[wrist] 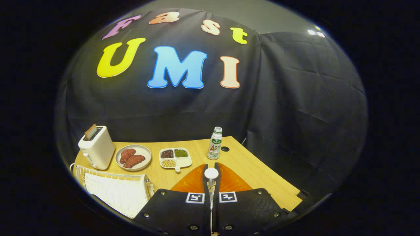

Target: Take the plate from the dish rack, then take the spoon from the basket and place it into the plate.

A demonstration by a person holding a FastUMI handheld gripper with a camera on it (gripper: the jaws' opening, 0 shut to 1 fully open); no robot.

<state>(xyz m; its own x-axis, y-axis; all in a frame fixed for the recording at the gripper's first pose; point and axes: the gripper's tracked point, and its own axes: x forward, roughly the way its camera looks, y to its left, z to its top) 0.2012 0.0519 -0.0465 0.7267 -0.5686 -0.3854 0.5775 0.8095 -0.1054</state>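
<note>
Above the plate (229, 180), hand-held gripper (211, 183) clamps spoon (211, 173).

Wood-grain table (249, 170), glossy orange plate (229, 180), white wire dish rack (111, 186), matt black cloth wall (295, 114)

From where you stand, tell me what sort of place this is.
Probably a staged kitchen-table booth: a toaster, white dish rack and plate of meat sit on a wooden table. The gripper holds a spoon over an orange plate.
</note>
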